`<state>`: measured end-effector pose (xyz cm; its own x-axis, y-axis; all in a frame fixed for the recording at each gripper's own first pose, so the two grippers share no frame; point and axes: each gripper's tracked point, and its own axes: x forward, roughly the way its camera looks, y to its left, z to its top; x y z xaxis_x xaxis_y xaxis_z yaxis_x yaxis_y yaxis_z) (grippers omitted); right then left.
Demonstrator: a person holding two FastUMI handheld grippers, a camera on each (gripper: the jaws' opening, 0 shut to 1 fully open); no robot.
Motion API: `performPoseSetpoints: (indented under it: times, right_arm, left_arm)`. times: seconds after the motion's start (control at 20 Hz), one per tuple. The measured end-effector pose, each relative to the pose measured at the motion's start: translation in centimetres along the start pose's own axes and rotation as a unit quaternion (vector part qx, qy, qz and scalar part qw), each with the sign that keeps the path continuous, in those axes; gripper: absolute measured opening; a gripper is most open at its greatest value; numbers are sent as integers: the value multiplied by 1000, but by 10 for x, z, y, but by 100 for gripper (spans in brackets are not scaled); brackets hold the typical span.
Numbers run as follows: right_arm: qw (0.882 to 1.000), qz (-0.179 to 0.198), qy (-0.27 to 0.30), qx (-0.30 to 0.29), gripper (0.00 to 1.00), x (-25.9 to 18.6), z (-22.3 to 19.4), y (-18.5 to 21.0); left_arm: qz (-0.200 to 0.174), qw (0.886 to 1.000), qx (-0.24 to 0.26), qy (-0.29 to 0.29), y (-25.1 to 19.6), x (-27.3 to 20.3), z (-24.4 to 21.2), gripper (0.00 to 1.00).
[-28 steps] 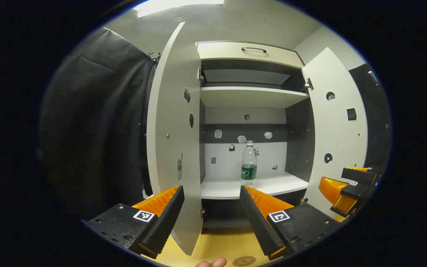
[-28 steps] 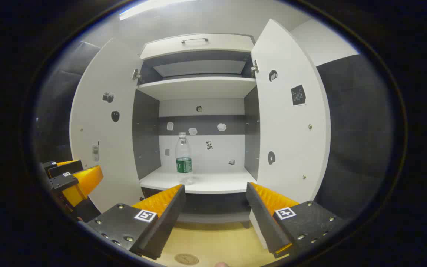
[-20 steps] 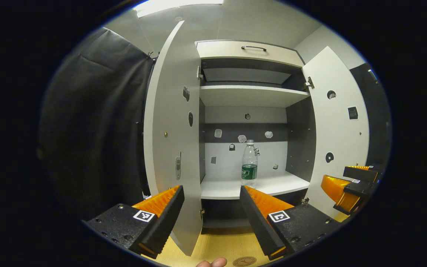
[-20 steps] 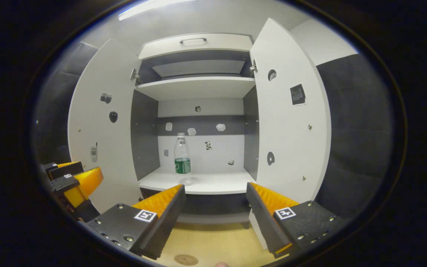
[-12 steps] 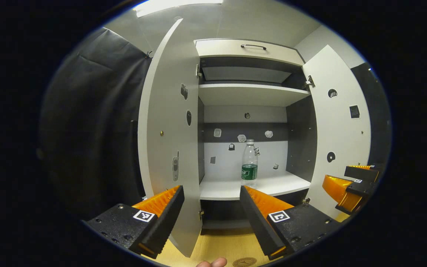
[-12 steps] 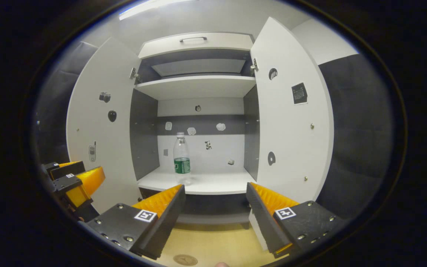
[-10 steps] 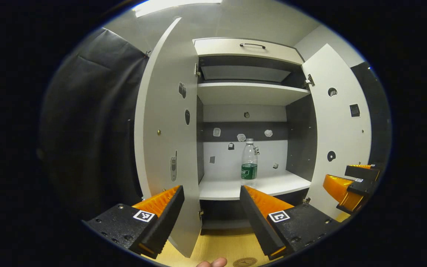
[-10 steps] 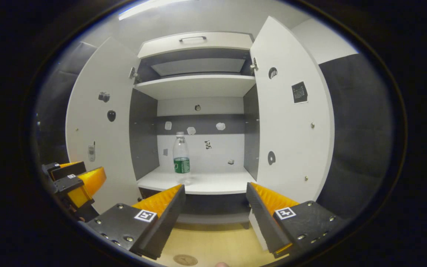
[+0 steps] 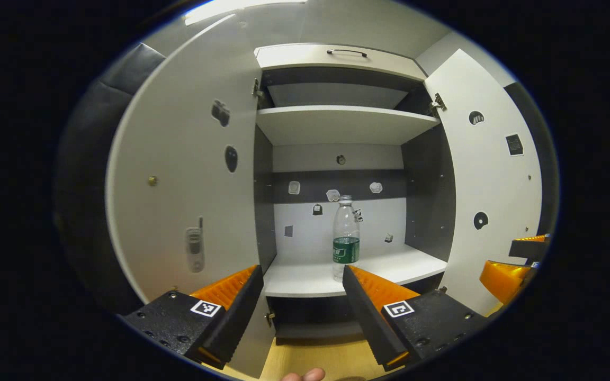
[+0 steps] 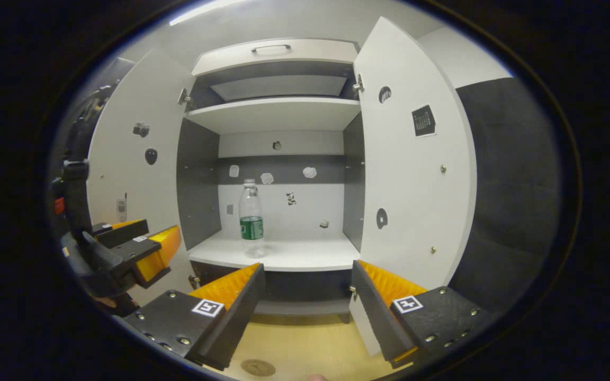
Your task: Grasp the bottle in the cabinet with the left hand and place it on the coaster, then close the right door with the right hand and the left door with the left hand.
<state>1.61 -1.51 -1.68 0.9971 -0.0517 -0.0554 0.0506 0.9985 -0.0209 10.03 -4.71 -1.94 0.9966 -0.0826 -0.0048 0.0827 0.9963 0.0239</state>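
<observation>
Fig.: our left gripper (image 9: 299, 280) and right gripper (image 10: 307, 278) both gape, holding nothing. Bottle (image 9: 346, 233) stands upright on cabinet shelf (image 9: 310, 278), w/ coaster (image 10: 254, 367) on the floor below. Risk: a finger may clip the left door (image 9: 178, 174) or tip the tall bottle.

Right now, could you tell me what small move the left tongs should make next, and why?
Probably ease the left tongs forward toward the bottle: they are open and empty, short of the shelf, where the bottle stands upright between both open doors.
</observation>
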Motion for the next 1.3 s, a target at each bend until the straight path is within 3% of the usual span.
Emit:
performPoseSetpoints:
  times: [0.35,0.55,1.15,1.25,1.3]
  right_arm:
    - [999,-28,27,-10,100,2,-11,-22]
    - [998,-44,44,-11,96,5,-22,-34]
    - [995,-65,79,-21,100,1,-42,-47]
    - [995,-61,80,-20,100,-1,-45,-46]
    - [995,-59,80,-18,100,-2,-46,-45]
  left_arm:
    - [-39,999,-23,18,-39,95,-13,95]
    - [-41,999,-15,9,-49,139,-11,95]
    - [-50,998,-30,36,-67,227,-20,96]
    - [-44,998,-33,39,-64,225,-18,82]
    - [-39,998,-32,38,-61,221,-17,81]
